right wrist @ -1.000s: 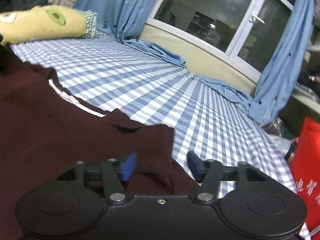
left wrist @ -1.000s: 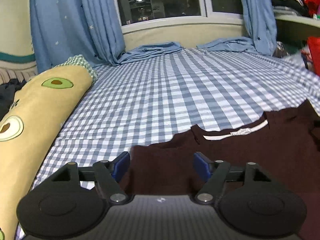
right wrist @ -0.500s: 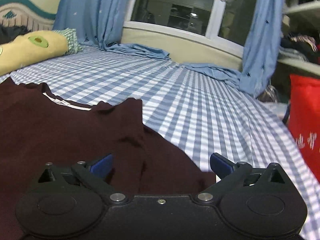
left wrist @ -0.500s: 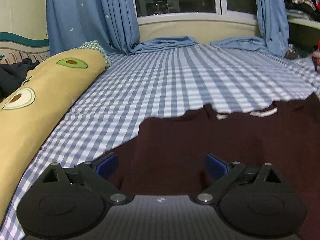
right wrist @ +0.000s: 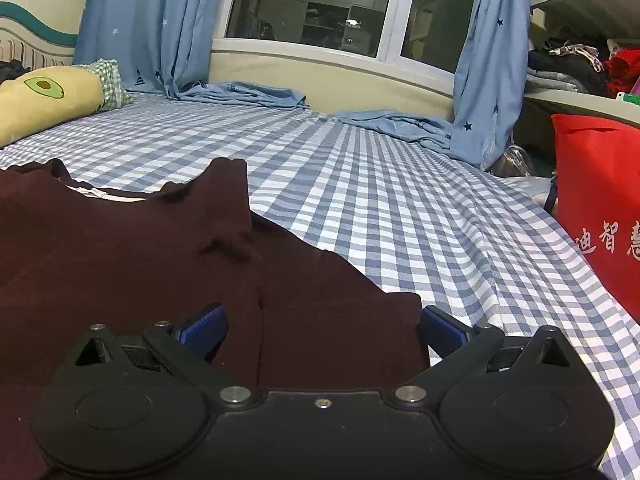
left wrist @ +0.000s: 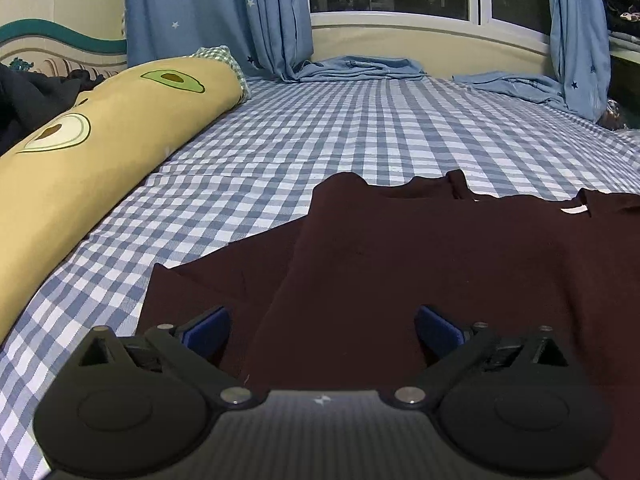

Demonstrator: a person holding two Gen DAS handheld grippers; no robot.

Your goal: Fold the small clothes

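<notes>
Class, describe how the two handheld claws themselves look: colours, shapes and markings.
Both claws, left claw and right claw, look alike: black bodies, two round discs, silver pivot screws, angular black linkages and blue ribbed fingertips. The left's centre plate is carbon-weave grey; the right's is plain black.

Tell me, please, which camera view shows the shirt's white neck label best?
The right wrist view: the white neck label lies as a long strip along the maroon shirt's collar. The left wrist view shows only a short white sliver near its right edge.

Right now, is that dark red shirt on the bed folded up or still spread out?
Mostly spread out. The dark red shirt lies flat on the checked sheet, collar showing, both sleeves out to the sides. Only slight overlaps near the sleeves.
</notes>
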